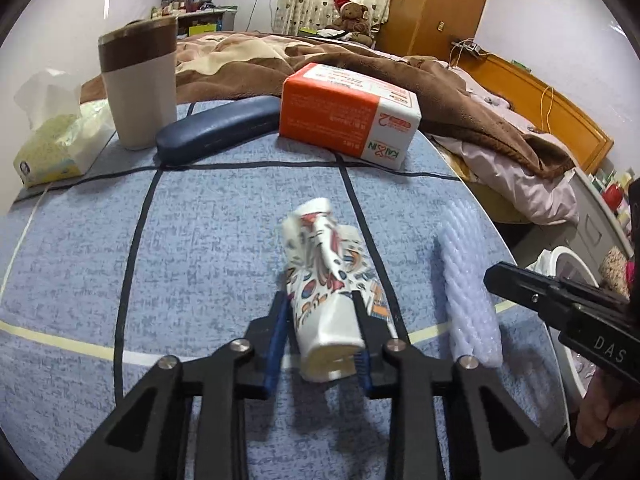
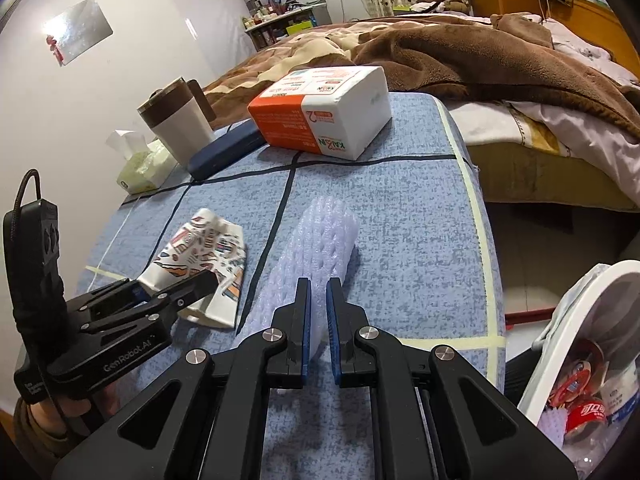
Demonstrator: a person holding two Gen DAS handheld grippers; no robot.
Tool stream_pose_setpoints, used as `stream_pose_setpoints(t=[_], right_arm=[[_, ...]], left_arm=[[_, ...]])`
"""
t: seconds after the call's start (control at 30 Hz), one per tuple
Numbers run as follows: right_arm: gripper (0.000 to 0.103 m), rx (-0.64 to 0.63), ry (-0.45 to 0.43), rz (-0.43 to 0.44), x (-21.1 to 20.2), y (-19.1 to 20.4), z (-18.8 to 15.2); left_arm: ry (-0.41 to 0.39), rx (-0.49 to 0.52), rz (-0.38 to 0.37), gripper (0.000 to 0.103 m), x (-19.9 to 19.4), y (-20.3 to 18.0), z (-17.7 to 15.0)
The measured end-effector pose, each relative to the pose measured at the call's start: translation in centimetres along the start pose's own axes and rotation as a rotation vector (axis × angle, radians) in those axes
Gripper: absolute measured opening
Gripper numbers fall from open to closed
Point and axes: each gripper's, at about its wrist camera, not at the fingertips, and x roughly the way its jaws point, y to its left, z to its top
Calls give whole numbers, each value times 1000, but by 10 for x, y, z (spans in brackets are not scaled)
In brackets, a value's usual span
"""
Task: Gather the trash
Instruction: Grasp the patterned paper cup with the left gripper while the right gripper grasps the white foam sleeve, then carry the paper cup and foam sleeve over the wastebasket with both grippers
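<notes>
A crushed paper cup (image 1: 324, 248) with a colourful print lies on its side on the blue tablecloth (image 1: 200, 260). My left gripper (image 1: 318, 296) is shut on the cup's near end, one pad on each side. To its right lies a white foam net sleeve (image 1: 468, 280). In the right wrist view my right gripper (image 2: 319, 284) is shut on the near end of the foam net (image 2: 316, 236), which shows squeezed between the blue pads. The cup (image 2: 208, 248) and left gripper (image 2: 176, 284) appear at the left there.
At the table's far side stand a brown-lidded tumbler (image 1: 140, 84), a dark blue case (image 1: 216, 128), an orange and white tissue pack (image 1: 348, 116) and a soft tissue packet (image 1: 56, 148). A white bin (image 2: 560, 340) holding trash sits below the table's right edge. A bed lies beyond.
</notes>
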Motion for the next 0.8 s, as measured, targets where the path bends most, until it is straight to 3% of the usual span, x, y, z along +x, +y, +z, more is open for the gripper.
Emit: stream_pose_setpoints(t=[0.33,0.8], right_arm=[[8,16,-25,23,-14,-1,-5],[8,17,-100,20,-64,-1,-20]], left_arm=[[-71,33,42,24,-28,-9,1],[-128,38,18,24,-73,-31,-15]])
